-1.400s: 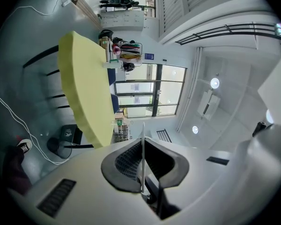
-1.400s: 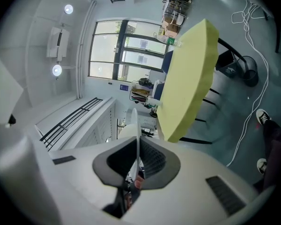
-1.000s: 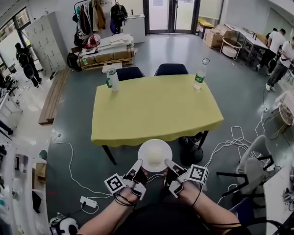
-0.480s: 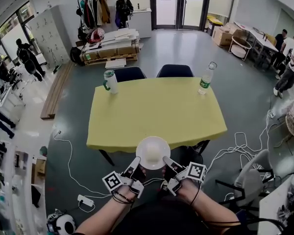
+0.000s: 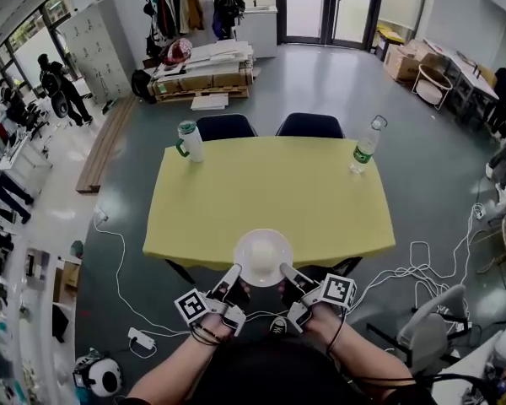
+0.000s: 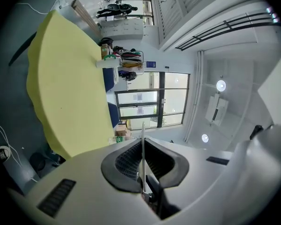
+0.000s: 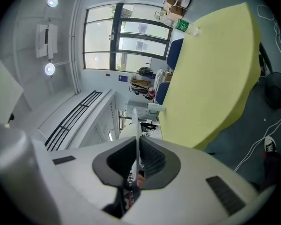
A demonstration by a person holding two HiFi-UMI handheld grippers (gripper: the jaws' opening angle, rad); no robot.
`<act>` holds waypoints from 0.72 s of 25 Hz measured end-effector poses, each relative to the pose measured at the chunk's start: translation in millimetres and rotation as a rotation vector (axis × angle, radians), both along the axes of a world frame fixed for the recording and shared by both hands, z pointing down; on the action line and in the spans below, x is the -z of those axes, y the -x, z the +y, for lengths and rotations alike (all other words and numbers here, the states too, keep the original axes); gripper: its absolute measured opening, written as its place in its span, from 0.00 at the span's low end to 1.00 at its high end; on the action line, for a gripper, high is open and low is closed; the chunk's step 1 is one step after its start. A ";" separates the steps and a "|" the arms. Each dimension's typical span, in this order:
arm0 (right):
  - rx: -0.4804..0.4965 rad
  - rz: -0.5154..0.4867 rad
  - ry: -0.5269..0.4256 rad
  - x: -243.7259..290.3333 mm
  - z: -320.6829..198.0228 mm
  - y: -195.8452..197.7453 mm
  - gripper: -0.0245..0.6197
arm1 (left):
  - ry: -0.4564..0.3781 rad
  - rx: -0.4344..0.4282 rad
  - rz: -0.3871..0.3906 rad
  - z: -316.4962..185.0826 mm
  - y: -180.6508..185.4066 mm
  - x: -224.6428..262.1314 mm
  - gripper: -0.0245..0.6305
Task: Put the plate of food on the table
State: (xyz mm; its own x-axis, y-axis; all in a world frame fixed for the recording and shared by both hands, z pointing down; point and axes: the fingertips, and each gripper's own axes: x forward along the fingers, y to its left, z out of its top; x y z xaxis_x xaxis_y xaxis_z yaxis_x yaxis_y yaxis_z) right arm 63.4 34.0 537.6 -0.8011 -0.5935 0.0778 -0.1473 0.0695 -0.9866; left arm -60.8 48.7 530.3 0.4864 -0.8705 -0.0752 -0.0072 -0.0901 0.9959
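Carrying the plate (image 5: 264, 257) forward: a second ago it hung short of the yellow tabletop (image 5: 270, 184); now its far half overlaps the near edge, so set-down looks close. The left hand-held gripper (image 5: 233, 275) and right hand-held gripper (image 5: 285, 273) each pinch the near rim. Both gripper views show the thin rim edge-on, clamped between ribbed pads (image 6: 126, 161). Only the head view shows where the plate sits, plus pale food, kind unclear.
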 end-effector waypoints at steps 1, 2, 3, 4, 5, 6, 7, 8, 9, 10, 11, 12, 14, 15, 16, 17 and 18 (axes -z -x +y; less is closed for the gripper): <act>0.006 -0.001 -0.009 2.0 -6.4 -1.4 0.07 | -0.001 0.006 0.000 -5.2 -2.0 0.9 0.07; 0.011 -0.002 -0.015 3.4 -12.1 -2.5 0.07 | 0.000 0.012 0.001 -9.9 -3.5 1.7 0.07; 0.015 -0.004 -0.017 4.2 -17.0 -3.1 0.07 | 0.003 0.018 0.000 -14.0 -4.3 2.3 0.07; 0.018 -0.009 -0.017 4.7 -21.0 -2.8 0.07 | 0.006 0.022 -0.003 -17.6 -4.2 2.9 0.07; 0.022 -0.014 -0.014 4.8 -24.2 -1.8 0.07 | 0.008 0.026 -0.006 -20.7 -3.3 3.2 0.07; 0.025 -0.017 -0.008 4.2 -27.3 -0.4 0.07 | 0.010 0.030 -0.010 -24.0 -1.8 3.1 0.07; 0.027 -0.016 -0.002 3.0 -31.1 1.1 0.07 | 0.012 0.033 -0.012 -27.8 0.0 2.6 0.07; 0.029 -0.013 0.001 1.5 -36.0 2.7 0.07 | 0.015 0.037 -0.011 -32.4 1.9 2.0 0.07; 0.030 -0.012 0.003 0.5 -41.5 4.7 0.07 | 0.018 0.040 -0.007 -37.5 3.7 1.5 0.07; 0.030 -0.014 0.003 0.1 -47.2 6.9 0.07 | 0.021 0.041 -0.003 -42.9 5.6 0.7 0.07; 0.029 -0.015 0.004 -0.6 -52.8 8.9 0.07 | 0.024 0.041 -0.001 -48.5 7.7 -0.5 0.07; 0.027 -0.013 0.009 -2.2 -58.4 10.6 0.07 | 0.026 0.040 0.000 -54.7 9.8 -2.0 0.07; 0.018 -0.009 0.029 -7.7 -70.3 13.4 0.07 | 0.030 0.032 0.002 -68.7 13.3 -5.9 0.07; 0.014 -0.008 0.031 -9.4 -77.1 15.3 0.07 | 0.032 0.026 0.003 -76.1 14.9 -8.3 0.07; 0.011 -0.007 0.024 -10.1 -84.5 18.0 0.07 | 0.033 0.019 0.003 -83.7 16.9 -10.8 0.07; 0.007 -0.007 0.018 -11.1 -91.8 21.0 0.07 | 0.034 0.012 0.003 -91.4 19.7 -13.5 0.07; 0.000 -0.005 0.018 -12.8 -98.8 24.0 0.07 | 0.036 0.004 0.004 -99.3 23.0 -16.2 0.07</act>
State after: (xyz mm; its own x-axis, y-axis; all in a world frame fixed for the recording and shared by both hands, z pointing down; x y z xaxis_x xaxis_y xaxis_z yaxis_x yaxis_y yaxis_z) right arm 39.4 -64.8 550.4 -0.8013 -0.5922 0.0847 -0.1427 0.0518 -0.9884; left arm -83.9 -50.6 546.5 0.4825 -0.8747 -0.0454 -0.0038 -0.0539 0.9985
